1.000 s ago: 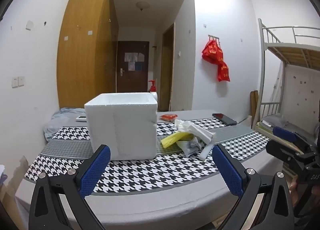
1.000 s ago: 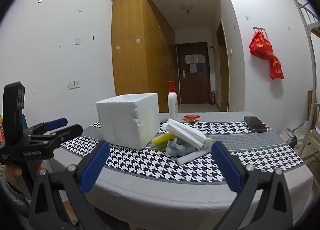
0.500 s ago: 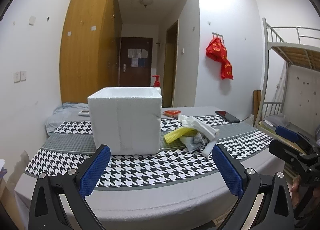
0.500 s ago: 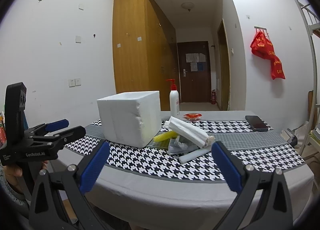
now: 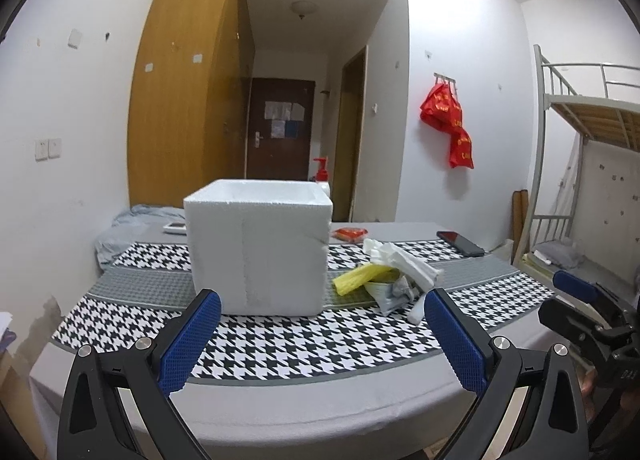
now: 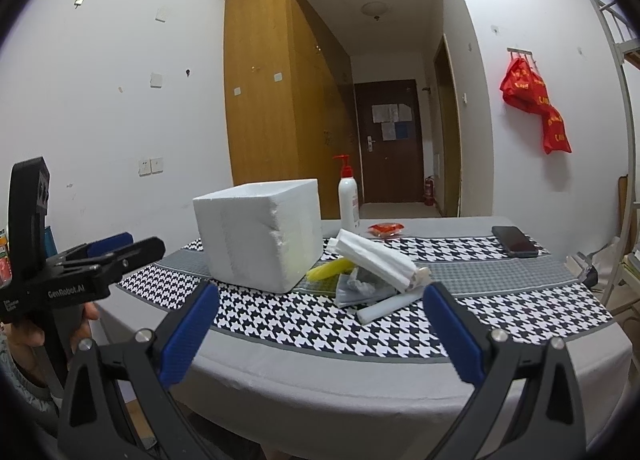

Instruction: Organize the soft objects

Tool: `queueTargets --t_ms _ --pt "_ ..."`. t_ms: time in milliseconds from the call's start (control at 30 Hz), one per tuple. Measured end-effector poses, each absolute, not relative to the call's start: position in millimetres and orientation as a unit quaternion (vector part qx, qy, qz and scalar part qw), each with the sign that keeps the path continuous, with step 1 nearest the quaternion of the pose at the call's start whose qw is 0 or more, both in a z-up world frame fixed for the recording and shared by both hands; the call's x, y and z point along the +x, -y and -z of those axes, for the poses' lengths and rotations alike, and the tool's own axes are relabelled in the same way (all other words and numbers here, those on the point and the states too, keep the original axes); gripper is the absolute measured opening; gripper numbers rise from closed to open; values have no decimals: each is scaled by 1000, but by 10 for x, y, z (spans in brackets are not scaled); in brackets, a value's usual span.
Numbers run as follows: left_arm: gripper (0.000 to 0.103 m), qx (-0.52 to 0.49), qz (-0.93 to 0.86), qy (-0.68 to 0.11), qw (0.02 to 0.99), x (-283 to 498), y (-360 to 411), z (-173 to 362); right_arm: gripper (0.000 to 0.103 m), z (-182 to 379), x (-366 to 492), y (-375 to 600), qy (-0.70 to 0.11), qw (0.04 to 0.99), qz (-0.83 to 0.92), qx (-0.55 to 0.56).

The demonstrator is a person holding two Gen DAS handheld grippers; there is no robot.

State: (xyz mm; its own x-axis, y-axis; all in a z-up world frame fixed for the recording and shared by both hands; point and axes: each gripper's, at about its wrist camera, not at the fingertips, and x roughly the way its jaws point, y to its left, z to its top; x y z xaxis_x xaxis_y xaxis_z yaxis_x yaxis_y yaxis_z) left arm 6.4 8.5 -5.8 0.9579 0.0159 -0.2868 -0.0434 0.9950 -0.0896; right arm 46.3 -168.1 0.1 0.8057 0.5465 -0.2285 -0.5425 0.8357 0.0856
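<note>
My left claw (image 5: 320,336): blue pads spread wide, holding nothing, short of the table edge. My right claw (image 6: 320,330): likewise spread, empty. Beyond, on the houndstooth cloth (image 6: 320,330): heap of white, yellow and grey soft wrappers (image 6: 374,272), just beside the white foam box (image 6: 260,234).

A white foam box (image 5: 258,252), open-topped, stands upright on the houndstooth cloth. Just to its right lies a loose heap: a yellow piece (image 5: 360,277), a crumpled grey bag (image 5: 390,290) and long white wrapped rolls (image 6: 374,260) leaning across them.
</note>
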Motion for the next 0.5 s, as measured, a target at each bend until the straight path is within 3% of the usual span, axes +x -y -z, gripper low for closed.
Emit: queueTargets --t_ms 500 --pt "102 -16 -24 -139 990 45 -4 28 103 -46 439 1659 -121 952 -281 1"
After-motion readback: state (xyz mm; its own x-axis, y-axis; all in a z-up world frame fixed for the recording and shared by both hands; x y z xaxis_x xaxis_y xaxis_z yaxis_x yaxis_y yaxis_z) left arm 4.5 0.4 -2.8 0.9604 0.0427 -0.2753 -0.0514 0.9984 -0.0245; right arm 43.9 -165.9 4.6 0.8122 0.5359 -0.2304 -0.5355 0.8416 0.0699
